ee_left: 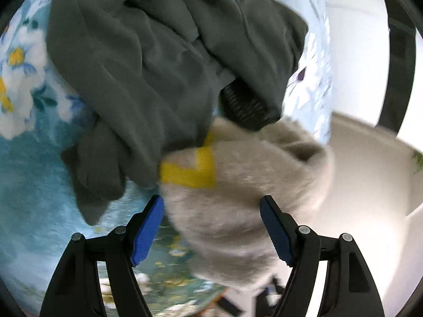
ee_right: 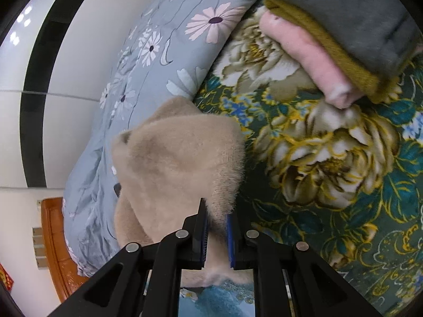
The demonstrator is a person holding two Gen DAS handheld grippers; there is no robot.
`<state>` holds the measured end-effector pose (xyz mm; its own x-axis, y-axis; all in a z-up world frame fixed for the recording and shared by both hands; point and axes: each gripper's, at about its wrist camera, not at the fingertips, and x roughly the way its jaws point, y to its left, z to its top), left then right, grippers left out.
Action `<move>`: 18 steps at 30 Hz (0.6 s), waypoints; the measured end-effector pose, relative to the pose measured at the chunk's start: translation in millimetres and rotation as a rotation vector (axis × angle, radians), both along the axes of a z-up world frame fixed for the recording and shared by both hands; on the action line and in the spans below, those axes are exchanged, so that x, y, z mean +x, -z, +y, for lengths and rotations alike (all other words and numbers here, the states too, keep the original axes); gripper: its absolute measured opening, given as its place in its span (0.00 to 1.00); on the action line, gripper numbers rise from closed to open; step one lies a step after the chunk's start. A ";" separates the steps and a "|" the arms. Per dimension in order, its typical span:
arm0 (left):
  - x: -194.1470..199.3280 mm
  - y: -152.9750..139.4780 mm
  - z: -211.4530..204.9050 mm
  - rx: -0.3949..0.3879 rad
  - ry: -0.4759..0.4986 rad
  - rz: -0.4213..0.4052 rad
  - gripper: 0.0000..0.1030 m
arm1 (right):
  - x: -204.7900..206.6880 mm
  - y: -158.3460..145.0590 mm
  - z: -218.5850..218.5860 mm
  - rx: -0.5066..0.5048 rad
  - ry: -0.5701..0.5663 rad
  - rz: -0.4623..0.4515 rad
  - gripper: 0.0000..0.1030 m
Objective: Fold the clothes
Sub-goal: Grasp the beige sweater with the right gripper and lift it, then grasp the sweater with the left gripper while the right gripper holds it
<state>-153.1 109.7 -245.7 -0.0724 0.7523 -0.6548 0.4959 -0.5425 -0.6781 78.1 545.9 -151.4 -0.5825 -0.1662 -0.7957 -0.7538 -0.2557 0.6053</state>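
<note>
A fluffy beige garment hangs bunched above the bed, and my right gripper is shut on a fold of it. In the left wrist view the same beige garment, with a yellow patch, fills the space between the wide-apart blue pads of my left gripper; the pads stand open and I cannot tell whether they touch the fabric. Behind it lies a crumpled dark grey-green garment with a black ribbed cuff.
A stack of folded clothes, pink, mustard and grey, rests on the floral green blanket. A grey-blue daisy-print quilt lies along the wall side. A wooden headboard and a white wardrobe stand beyond.
</note>
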 end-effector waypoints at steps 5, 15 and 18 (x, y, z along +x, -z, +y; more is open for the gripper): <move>28.0 19.7 -1.6 0.054 -0.060 -0.034 0.76 | 8.7 -0.4 4.1 -0.009 0.015 -0.011 0.12; 57.5 64.6 4.4 0.269 -0.412 -0.038 0.80 | 7.2 -2.4 5.3 -0.061 0.036 -0.028 0.12; 59.5 59.6 5.6 0.301 -0.423 -0.016 0.69 | 2.2 -6.5 5.0 -0.049 0.018 -0.029 0.12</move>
<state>-93.6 115.4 -305.3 -0.4030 0.8143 -0.4177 0.6412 -0.0744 -0.7637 80.3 550.9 -144.8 -0.5625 -0.1953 -0.8034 -0.7753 -0.2129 0.5946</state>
